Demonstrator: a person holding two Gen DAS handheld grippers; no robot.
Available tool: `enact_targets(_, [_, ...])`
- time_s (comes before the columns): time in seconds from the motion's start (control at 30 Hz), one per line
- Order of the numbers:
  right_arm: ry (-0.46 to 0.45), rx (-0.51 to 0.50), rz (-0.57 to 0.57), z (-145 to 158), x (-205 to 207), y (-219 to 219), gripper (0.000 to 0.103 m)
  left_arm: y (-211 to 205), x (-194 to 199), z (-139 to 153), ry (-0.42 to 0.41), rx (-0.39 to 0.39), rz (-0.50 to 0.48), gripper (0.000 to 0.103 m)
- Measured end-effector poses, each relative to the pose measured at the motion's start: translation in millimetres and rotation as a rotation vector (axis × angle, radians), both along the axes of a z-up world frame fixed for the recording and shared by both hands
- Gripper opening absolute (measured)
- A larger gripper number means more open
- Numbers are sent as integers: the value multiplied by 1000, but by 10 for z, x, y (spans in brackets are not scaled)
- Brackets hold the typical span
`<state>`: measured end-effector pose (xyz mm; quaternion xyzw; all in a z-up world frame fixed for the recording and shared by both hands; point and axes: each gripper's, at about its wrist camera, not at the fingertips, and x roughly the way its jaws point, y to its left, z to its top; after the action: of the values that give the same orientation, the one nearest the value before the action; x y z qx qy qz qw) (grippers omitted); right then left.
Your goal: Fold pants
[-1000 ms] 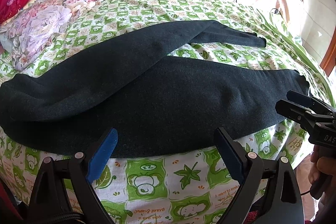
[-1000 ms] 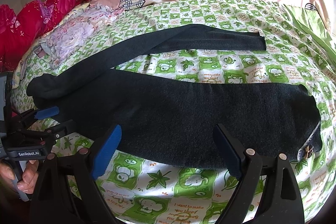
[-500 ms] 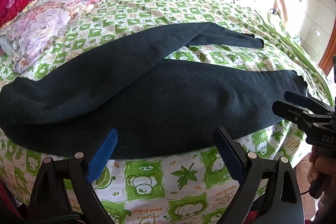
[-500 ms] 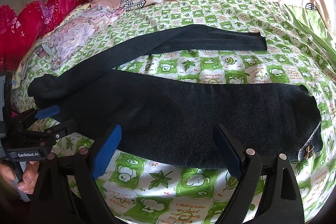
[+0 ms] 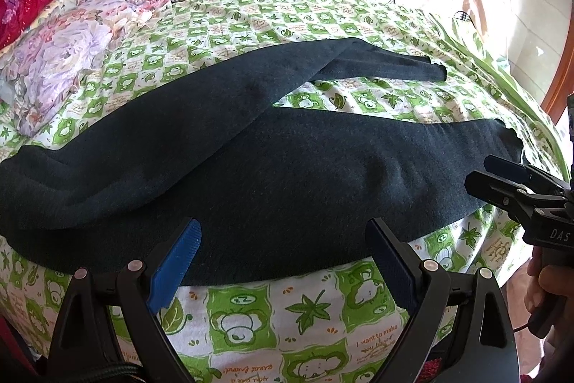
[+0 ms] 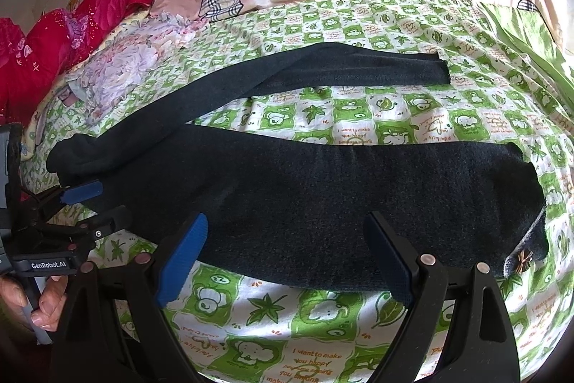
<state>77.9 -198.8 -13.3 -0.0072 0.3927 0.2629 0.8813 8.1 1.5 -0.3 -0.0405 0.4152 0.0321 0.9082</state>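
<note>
Dark knit pants lie spread on the bed, legs splayed. Soft, limp, grippy; pinch waistband and cuff edges. Left gripper and right gripper fingers released, empty.

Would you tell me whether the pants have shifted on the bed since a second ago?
No: the pants lie by the same sheet squares.

Light: I see bright daylight from 3 o'clock, glaring there.
Edges: fisheye bending, dark corners.
Focus: sharp centrally.
</note>
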Motion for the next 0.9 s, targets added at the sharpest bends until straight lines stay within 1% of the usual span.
enact_targets(0.07, [0,-5,-1,1,5,-12,89,2,30,18,0,2,-2,94])
enact_targets(0.13, [11,23,-2,16,31,-30,89,5,76,50,-4,15,-4,94])
enact_targets(0.2, [14,42,-4,45,61,-42,89,4,140,85,-4,35,-5,94])
enact_targets(0.33, [-2,49,-14,108,162,-113,89,30,304,140,3,79,9,94])
enact_targets(0.4, [7,69,-27,136,251,-175,89,49,396,164,5,97,10,94])
enact_targets(0.47, [7,63,-35,158,322,-200,89,57,478,176,5,115,6,94])
enact_targets(0.57, [4,78,-43,222,478,-258,89,59,627,180,20,145,-5,94])
enact_targets(0.7, [31,147,-52,314,756,-382,89,51,857,177,44,168,-36,94])
enact_targets(0.8, [16,143,-65,417,976,-460,89,28,1031,184,49,213,-60,93])
enact_targets(0.9, [5,134,-69,517,1187,-518,89,29,1233,151,73,253,-80,93])
